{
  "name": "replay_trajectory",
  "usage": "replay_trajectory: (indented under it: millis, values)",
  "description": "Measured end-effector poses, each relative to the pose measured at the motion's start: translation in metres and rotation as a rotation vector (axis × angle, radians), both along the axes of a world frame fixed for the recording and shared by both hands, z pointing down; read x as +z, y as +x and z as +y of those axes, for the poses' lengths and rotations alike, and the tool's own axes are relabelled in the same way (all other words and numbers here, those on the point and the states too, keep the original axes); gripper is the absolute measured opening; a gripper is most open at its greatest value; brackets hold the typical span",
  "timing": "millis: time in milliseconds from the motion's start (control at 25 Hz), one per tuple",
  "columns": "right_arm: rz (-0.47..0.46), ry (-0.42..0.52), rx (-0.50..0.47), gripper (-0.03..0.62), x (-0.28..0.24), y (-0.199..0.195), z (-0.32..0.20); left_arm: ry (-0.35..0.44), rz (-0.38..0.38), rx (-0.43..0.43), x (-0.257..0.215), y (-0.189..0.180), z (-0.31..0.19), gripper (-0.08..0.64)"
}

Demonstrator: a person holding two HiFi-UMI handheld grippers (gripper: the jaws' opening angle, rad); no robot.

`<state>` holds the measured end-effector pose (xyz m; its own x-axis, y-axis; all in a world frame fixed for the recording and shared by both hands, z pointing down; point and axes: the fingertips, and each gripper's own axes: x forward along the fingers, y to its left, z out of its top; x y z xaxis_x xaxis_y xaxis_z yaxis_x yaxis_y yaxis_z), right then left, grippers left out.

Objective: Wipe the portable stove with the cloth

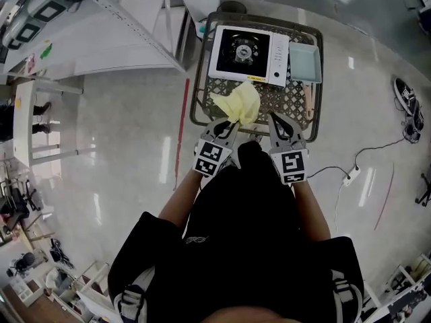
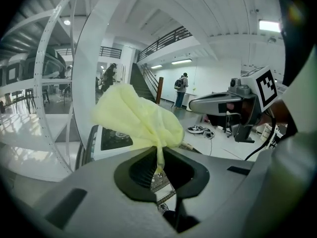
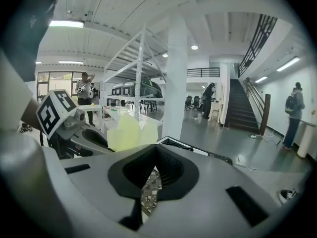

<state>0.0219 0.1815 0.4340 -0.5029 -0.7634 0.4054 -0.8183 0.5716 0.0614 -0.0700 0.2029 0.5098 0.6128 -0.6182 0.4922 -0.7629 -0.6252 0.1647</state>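
Big glossy-floored hall, white rack off to the left, and in the middle a small mesh tabletop (image 1: 288,101) with a raised rim. On it sits the stove (image 1: 248,54), at the far half, long side running left to right, with a blue tray (image 1: 304,64) just beside its right end. The left tongs (image 1: 227,125) pinch the yellow cloth (image 1: 239,103) by one bunched corner, and the rest fans out ahead toward the stove's near edge. The right tongs (image 1: 278,122) are pressed together with nothing in them (just mesh showing beyond). Both hover over the near rim, stove straight ahead and a touch lower. The left is the one that counts, I'd say: push forward and down. There's open mesh in front of the stove, but watch the tray and the rim on the right.
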Motion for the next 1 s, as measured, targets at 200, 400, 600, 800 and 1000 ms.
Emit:
replay_trajectory:
  millis: [200, 400, 600, 800, 1000]
  values:
    - [-0.026, -0.039, -0.001, 0.005, 0.018, 0.021, -0.047, -0.103, 0.008, -0.007, 0.039, 0.026, -0.052, 0.046]
    - [-0.051, -0.094, 0.004, 0.005, 0.036, 0.041, -0.07, -0.215, -0.007, -0.035, 0.089, 0.038, -0.089, 0.046]
    - [-0.055, -0.139, 0.013, 0.005, 0.055, 0.053, -0.093, -0.322, -0.01, -0.088, 0.129, 0.047, -0.12, 0.046]
    - [-0.057, -0.176, 0.011, 0.005, 0.068, 0.055, -0.104, -0.424, 0.015, -0.182, 0.157, 0.048, -0.147, 0.046]
    - [-0.039, -0.189, 0.017, 0.005, 0.068, 0.056, -0.107, -0.492, -0.002, -0.235, 0.175, 0.042, -0.156, 0.048]
